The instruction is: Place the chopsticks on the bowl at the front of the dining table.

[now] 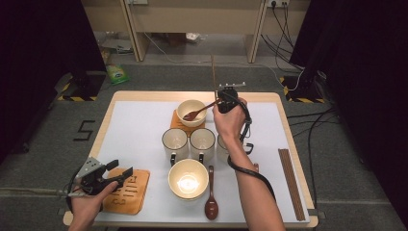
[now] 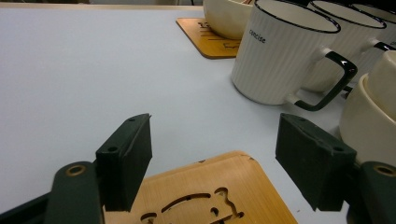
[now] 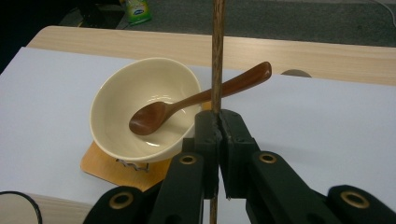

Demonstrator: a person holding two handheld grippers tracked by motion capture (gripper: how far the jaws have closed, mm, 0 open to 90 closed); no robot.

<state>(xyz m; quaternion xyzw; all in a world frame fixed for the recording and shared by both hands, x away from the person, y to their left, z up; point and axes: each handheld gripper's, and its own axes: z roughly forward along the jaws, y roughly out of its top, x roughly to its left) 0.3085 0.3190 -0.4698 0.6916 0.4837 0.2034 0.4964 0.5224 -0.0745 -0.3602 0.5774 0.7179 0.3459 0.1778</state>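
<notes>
My right gripper (image 1: 220,100) is shut on a thin brown chopstick (image 3: 216,46), which points up and away over the table's far edge (image 1: 213,72). Just left of it a cream bowl (image 3: 116,109) sits on a wooden coaster (image 3: 105,165). A brown spoon (image 3: 187,101) lies in that bowl, its handle over the rim toward the gripper. At the near left corner my left gripper (image 1: 121,169) is open above a carved wooden coaster (image 2: 210,196), its jaws (image 2: 217,149) wide apart with nothing between them.
Two white mugs (image 1: 174,143) (image 1: 202,142) stand mid-table, one close in the left gripper view (image 2: 280,56). A second cream bowl (image 1: 188,179) sits near the front beside another brown spoon (image 1: 210,195). More chopsticks (image 1: 291,183) lie along the right edge.
</notes>
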